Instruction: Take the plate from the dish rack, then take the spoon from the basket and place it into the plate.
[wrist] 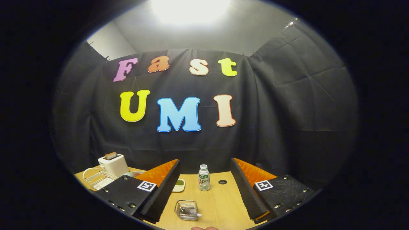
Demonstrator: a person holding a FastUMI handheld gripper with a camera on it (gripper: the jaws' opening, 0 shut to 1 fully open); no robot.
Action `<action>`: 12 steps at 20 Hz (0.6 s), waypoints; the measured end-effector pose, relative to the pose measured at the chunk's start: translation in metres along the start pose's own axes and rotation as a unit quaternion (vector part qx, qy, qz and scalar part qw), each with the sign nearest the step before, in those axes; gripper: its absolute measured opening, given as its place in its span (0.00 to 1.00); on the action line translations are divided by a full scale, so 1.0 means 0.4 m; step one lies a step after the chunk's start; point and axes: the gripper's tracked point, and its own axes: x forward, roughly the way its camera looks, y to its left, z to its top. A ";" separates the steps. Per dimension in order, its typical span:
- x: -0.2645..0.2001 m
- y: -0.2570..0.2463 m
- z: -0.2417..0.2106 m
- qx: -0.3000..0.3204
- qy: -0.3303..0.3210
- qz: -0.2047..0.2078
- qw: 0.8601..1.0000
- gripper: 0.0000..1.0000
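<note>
Claw [204, 191] agape — basket [186, 210] between fingers

Matt wooden table [220, 195], wire-mesh metal basket [187, 210], glossy white plastic toaster [113, 164], ribbed black fingers [163, 191] spread apart.

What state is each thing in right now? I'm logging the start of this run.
gripper: open, fingers apart, holding nothing.
basket: on the table between the fingers, spoon lying inside.
bottle: upright, capped.
toaster: toast sticking up from its slot.
dish rack: beside the toaster.
</note>
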 end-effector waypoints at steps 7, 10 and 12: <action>0.031 0.206 0.009 0.069 0.040 0.053 0.995 0.97; 0.067 0.251 -0.018 0.054 0.071 0.065 0.994 0.97; 0.087 0.316 -0.024 0.055 0.100 0.094 0.989 0.97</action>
